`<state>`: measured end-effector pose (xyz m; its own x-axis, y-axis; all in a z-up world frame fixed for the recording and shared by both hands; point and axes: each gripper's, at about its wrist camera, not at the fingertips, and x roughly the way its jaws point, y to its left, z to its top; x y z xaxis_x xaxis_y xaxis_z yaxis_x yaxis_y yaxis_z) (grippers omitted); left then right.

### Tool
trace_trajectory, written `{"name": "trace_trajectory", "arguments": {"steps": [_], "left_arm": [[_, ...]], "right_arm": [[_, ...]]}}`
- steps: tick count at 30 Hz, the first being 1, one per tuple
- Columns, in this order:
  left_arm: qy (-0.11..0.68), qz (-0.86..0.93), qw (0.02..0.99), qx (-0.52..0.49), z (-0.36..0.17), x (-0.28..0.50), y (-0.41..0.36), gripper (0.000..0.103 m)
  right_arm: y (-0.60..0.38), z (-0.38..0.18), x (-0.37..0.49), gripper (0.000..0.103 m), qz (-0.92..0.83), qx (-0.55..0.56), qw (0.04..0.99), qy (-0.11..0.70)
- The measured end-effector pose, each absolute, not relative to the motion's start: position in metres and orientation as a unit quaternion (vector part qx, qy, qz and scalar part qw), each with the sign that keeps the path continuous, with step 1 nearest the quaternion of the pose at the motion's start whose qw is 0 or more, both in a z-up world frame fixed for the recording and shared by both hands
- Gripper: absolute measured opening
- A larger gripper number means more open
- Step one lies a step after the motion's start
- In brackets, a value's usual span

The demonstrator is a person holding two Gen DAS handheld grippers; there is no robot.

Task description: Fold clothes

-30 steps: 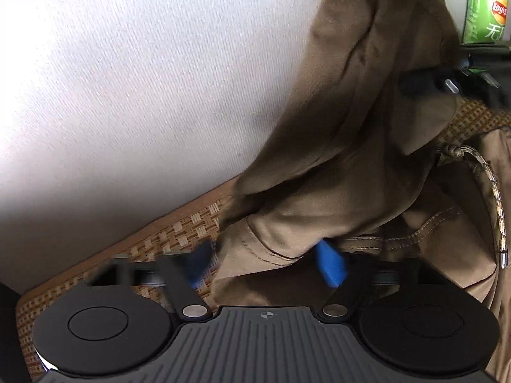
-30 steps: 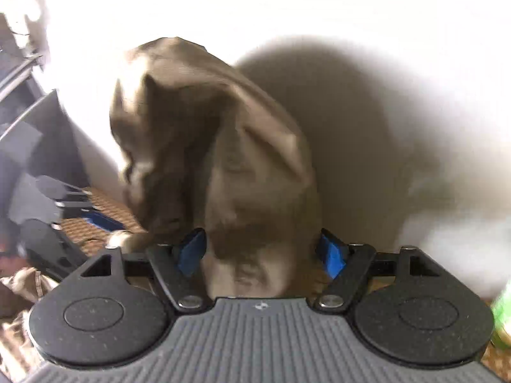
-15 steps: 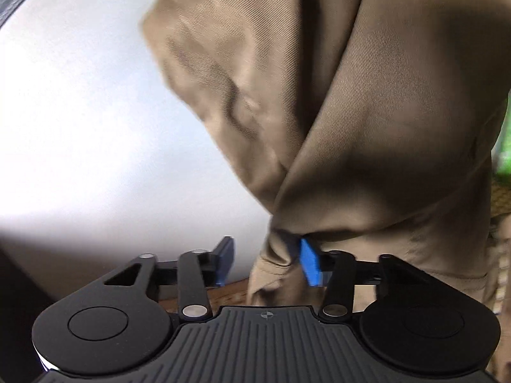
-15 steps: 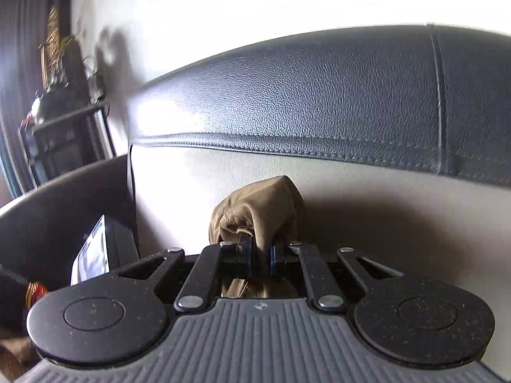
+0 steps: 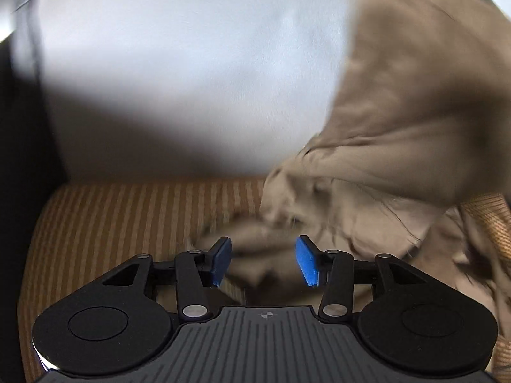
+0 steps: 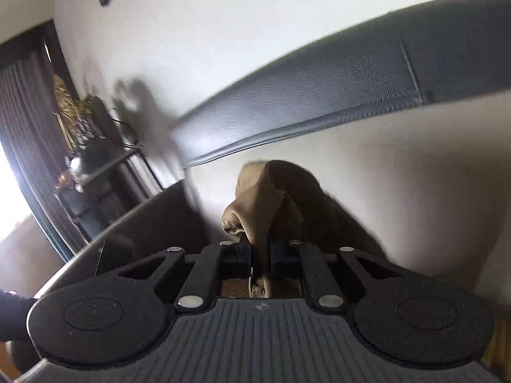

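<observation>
Khaki garment: your brown cotton garment (image 5: 399,134) fills the right half of the left wrist view, hanging in blurred folds from the top right down onto the seat, where a rumpled end lies just past your fingertips.
Left gripper: your left gripper (image 5: 263,263) has its jaws apart; the blue pads (image 5: 306,263) stand wide, with loose cloth lying beyond and between them but nothing pinched.
Right gripper: your right gripper (image 6: 258,260) has its jaws pressed together on a bunched fold of the same garment (image 6: 271,198), which rises in a hump just beyond the fingertips and also trails down between the fingers towards you.
Woven mat: a tan striped mat (image 5: 127,223) covers the seat under your left gripper, running from the near left to the far edge, with the garment resting on its right part.
Backrest: a pale cushion (image 5: 191,79) stands upright behind the mat; in the right wrist view the same pale surface (image 6: 399,175) sits behind the held fold.
Dark leather: a black padded sofa top (image 6: 319,95) slants across the right wrist view above the pale cushion, tilted in the frame.
Far left: a dark shelf (image 6: 95,166) with plants stands against the wall, beside a curtain (image 6: 25,121) and a bright window.
</observation>
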<state>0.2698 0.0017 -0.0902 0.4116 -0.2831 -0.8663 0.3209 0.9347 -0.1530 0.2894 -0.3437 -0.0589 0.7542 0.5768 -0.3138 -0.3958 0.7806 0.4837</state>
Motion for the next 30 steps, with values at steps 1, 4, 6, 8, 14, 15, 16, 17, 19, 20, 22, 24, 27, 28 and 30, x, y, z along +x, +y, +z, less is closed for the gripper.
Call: {"name": "trace_trajectory", "arguments": {"steps": [1, 4, 6, 8, 14, 15, 16, 17, 19, 20, 22, 24, 27, 28, 30], "left_arm": [[0.519, -0.174, 0.836, 0.019, -0.091, 0.259, 0.005, 0.064], [0.556, -0.160, 0.815, 0.027, -0.106, 0.233, 0.007, 0.064], [0.579, -0.153, 0.800, 0.035, -0.123, 0.222, -0.003, 0.064], [0.590, -0.149, 0.792, 0.049, -0.138, 0.210, -0.014, 0.064], [0.570, -0.156, 0.801, 0.090, -0.131, 0.214, -0.005, 0.064], [0.562, -0.154, 0.807, 0.098, -0.125, 0.211, -0.006, 0.065], [0.554, -0.149, 0.812, 0.108, -0.121, 0.211, -0.009, 0.067], [0.546, -0.143, 0.817, 0.119, -0.117, 0.211, -0.011, 0.068], [0.532, -0.139, 0.823, 0.147, -0.115, 0.215, -0.015, 0.071], [0.526, -0.137, 0.823, 0.163, -0.114, 0.219, -0.016, 0.072], [0.517, -0.130, 0.825, 0.189, -0.119, 0.234, -0.013, 0.072], [0.511, -0.119, 0.828, 0.197, -0.123, 0.252, -0.007, 0.072], [0.506, -0.139, 0.818, 0.236, -0.132, 0.281, -0.008, 0.074], [0.507, -0.150, 0.807, 0.263, -0.138, 0.290, -0.013, 0.075], [0.513, -0.170, 0.778, 0.320, -0.154, 0.306, -0.024, 0.075]], "right_arm": [[-0.343, -0.068, 0.263, 0.011, 0.258, 0.213, 0.910, 0.245], [-0.342, -0.116, 0.180, 0.015, 0.219, 0.255, 0.880, 0.336], [-0.328, -0.153, 0.137, 0.018, 0.193, 0.209, 0.863, 0.417], [-0.321, -0.180, 0.106, 0.022, 0.180, 0.151, 0.839, 0.491], [-0.366, -0.154, 0.106, 0.059, 0.213, 0.093, 0.823, 0.518], [-0.378, -0.144, 0.113, 0.059, 0.210, 0.091, 0.829, 0.511], [-0.390, -0.134, 0.120, 0.060, 0.204, 0.087, 0.836, 0.502], [-0.404, -0.125, 0.128, 0.062, 0.193, 0.074, 0.846, 0.491], [-0.430, -0.113, 0.149, 0.065, 0.159, 0.028, 0.873, 0.461], [-0.442, -0.113, 0.162, 0.070, 0.145, 0.011, 0.881, 0.450], [-0.471, -0.121, 0.195, 0.071, 0.124, 0.003, 0.886, 0.447], [-0.499, -0.141, 0.225, 0.071, 0.114, 0.020, 0.881, 0.459], [-0.518, -0.165, 0.262, 0.073, 0.115, 0.047, 0.872, 0.473], [-0.517, -0.169, 0.273, 0.074, 0.120, 0.054, 0.871, 0.474], [-0.514, -0.178, 0.296, 0.077, 0.128, 0.066, 0.868, 0.475]]}}
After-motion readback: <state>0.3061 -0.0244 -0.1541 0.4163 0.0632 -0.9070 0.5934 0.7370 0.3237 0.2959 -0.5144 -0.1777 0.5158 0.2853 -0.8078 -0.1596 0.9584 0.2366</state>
